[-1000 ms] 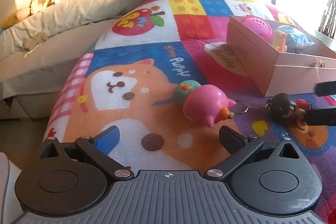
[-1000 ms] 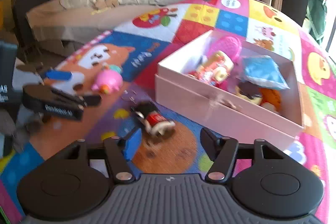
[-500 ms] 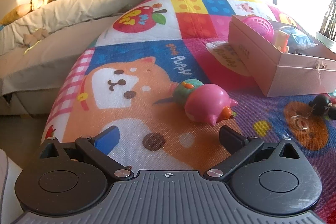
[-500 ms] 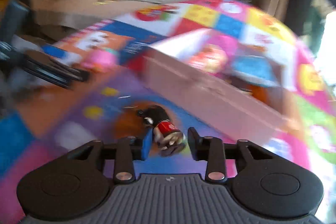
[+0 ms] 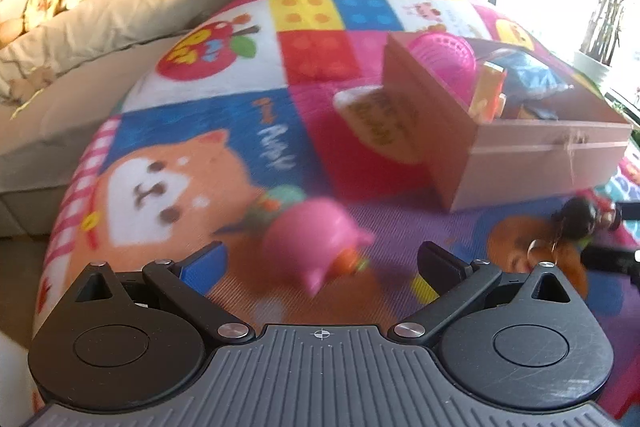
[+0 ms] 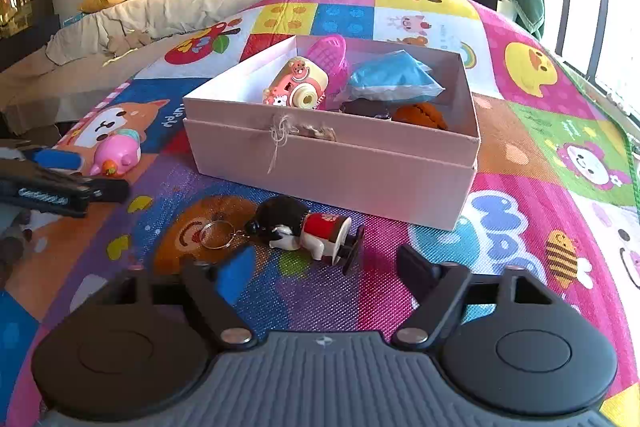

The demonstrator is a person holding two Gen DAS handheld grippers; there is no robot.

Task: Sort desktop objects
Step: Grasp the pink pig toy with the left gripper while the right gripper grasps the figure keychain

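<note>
Keychain figure (image 6: 304, 227) is lying on its side on the play mat (image 6: 520, 227), just ahead of the right claw (image 6: 324, 267), whose jaws are opening wide with nothing pressed between them. Left claw (image 5: 320, 261) is standing wide and empty, with the pink pig toy (image 5: 316, 239) lying just ahead of its gap. Farther off, the pink box (image 6: 360, 163) is already holding a toy camera (image 6: 296, 85) and other items. Judgement: the pickup stage is in hand; each claw needs to straddle its toy, close, then carry it over the box wall.
</note>
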